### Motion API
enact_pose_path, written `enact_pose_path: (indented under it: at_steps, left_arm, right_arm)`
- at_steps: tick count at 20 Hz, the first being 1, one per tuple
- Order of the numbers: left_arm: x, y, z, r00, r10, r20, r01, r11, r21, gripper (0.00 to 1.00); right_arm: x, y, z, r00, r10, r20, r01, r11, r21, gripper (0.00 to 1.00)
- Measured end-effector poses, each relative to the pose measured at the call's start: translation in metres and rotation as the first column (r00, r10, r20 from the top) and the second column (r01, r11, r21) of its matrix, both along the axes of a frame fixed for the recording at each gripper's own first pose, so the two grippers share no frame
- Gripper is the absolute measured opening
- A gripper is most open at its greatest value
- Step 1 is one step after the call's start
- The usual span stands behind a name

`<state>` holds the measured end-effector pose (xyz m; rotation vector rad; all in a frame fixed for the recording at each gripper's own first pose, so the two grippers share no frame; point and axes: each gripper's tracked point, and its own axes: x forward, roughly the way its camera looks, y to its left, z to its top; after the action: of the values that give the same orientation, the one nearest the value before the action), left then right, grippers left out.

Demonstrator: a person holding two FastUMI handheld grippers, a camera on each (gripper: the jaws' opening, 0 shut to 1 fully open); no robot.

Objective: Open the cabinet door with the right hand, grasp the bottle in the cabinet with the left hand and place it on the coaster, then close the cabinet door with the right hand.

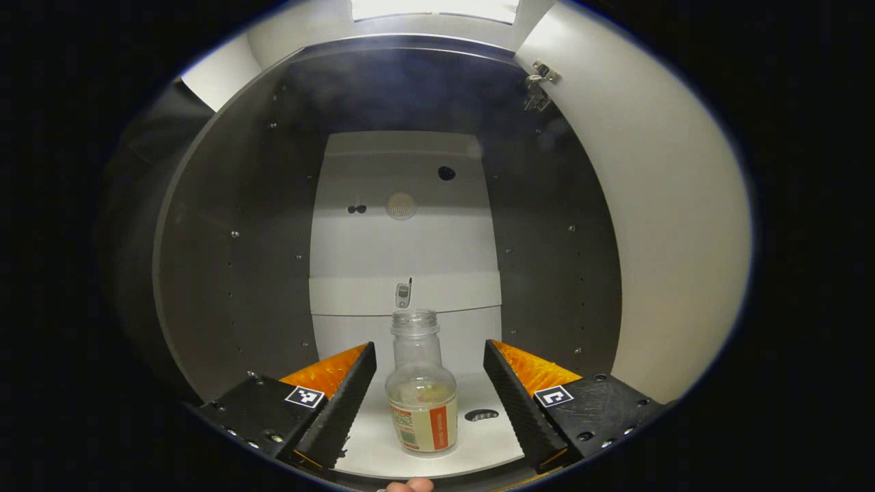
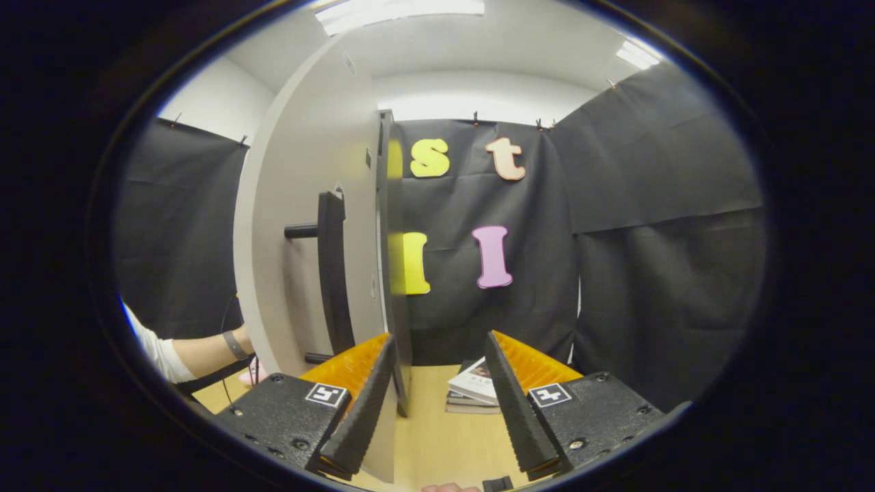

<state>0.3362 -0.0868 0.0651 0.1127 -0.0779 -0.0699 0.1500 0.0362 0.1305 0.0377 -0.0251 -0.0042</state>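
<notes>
A clear uncapped bottle (image 1: 421, 389) with a paper label stands upright on the white cabinet floor (image 1: 482, 437). My left gripper (image 1: 429, 355) is open inside the cabinet, its fingers on either side of the bottle with gaps on both sides. In the right gripper view the cabinet door (image 2: 307, 232) is swung open and seen nearly edge-on, with its dark bar handle (image 2: 333, 273) facing me. My right gripper (image 2: 437, 348) is open, and the door's edge (image 2: 395, 287) stands just beyond its fingers, close to the left one.
The cabinet has dark side walls (image 1: 232, 273) and a white back panel (image 1: 403, 232). A hinge (image 1: 540, 85) sits at the top right by the open door's inner face (image 1: 670, 225). Beyond the door, books (image 2: 472, 389) lie on a wooden table (image 2: 437, 437). A person's forearm (image 2: 198, 355) reaches in at left.
</notes>
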Motion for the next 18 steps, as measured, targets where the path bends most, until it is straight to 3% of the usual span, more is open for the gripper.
enact_pose_path:
  at_steps: [9,12,15,16,17,18]
  left_arm:
    - [0.024,0.008,-0.007,0.999,0.002,-0.04,-0.003,1.0,-0.031,0.92]
    - [0.027,0.004,-0.007,0.999,-0.022,-0.039,0.02,0.999,-0.031,0.75]
    - [0.025,0.004,-0.007,0.999,-0.035,-0.041,0.033,0.999,-0.028,0.47]
    - [0.021,0.003,-0.005,0.998,-0.046,-0.038,0.045,0.998,-0.038,0.55]
    - [0.018,0.004,-0.002,0.999,-0.042,-0.034,0.041,0.998,-0.04,0.31]
    - [0.014,0.006,0.0,0.999,-0.044,-0.03,0.043,0.998,-0.038,0.41]
  right_arm:
    - [0.002,-0.001,-0.002,1.0,-0.015,-0.013,0.015,1.0,-0.006,0.83]
    - [0.004,-0.001,-0.003,1.0,-0.018,-0.016,0.018,1.0,-0.005,0.83]
    - [0.005,-0.001,-0.004,1.0,-0.02,-0.018,0.02,1.0,-0.001,0.82]
    - [0.004,-0.002,-0.003,1.0,-0.022,-0.018,0.022,1.0,-0.001,0.82]
    - [0.005,-0.002,-0.004,1.0,-0.023,-0.019,0.023,1.0,-0.001,0.82]
    - [0.005,-0.001,-0.005,0.999,-0.024,-0.02,0.024,1.0,-0.001,0.83]
